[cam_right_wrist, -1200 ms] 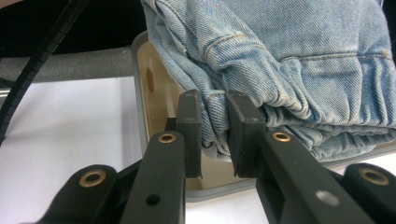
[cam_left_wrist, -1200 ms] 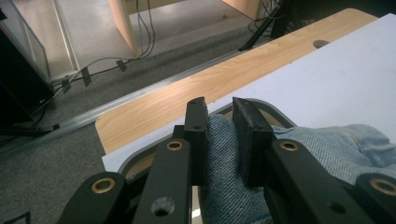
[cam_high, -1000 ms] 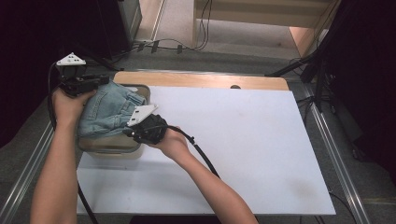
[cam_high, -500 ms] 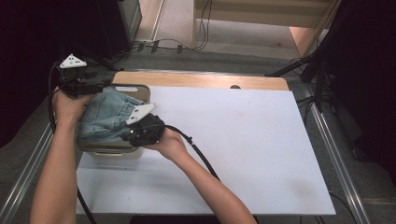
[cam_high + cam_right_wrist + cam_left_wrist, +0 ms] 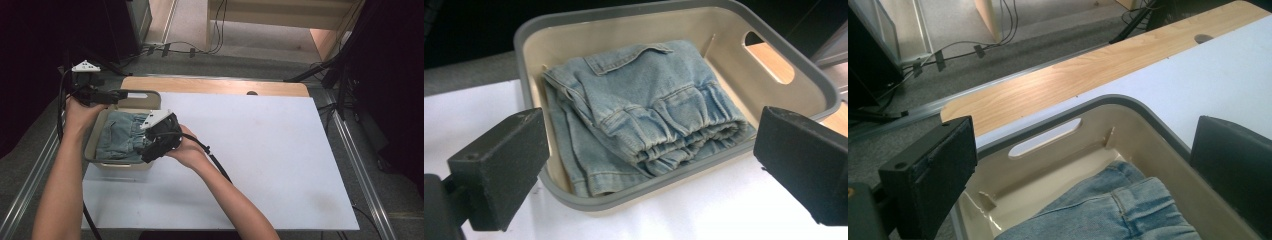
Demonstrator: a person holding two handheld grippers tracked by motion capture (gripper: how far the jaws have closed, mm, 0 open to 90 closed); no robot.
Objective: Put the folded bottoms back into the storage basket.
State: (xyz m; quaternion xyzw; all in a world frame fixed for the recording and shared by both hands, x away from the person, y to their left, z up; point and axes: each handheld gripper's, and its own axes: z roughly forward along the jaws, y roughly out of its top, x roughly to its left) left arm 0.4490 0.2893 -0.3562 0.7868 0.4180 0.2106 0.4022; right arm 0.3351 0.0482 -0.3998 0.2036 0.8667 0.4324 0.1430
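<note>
Folded light-blue jeans (image 5: 122, 137) lie inside a beige bin with a grey rim (image 5: 117, 166) at the table's left. My left gripper (image 5: 120, 94) hovers over the bin's far left corner. Its jaws have just been opening and now stand wide, above the handle slot, gripping nothing (image 5: 1088, 150). My right gripper (image 5: 150, 142) sits at the bin's right edge and points at the jeans (image 5: 644, 110). Its jaws have also just been opening and stand wide (image 5: 654, 145), clear of the cloth. The jeans' waistband (image 5: 1113, 210) shows low between the left jaws.
The bin rests on a white board (image 5: 275, 150) with a wooden strip (image 5: 215, 86) along its far edge. Metal rails (image 5: 360, 165) run down both sides. Cables (image 5: 190, 50) lie on the floor beyond. A black cable (image 5: 215, 160) trails from the right gripper.
The jeans, bunched high over the bin before, now lie lower inside it. My left gripper has drawn back off the cloth to the bin's far left corner. The right hand has hardly moved.
</note>
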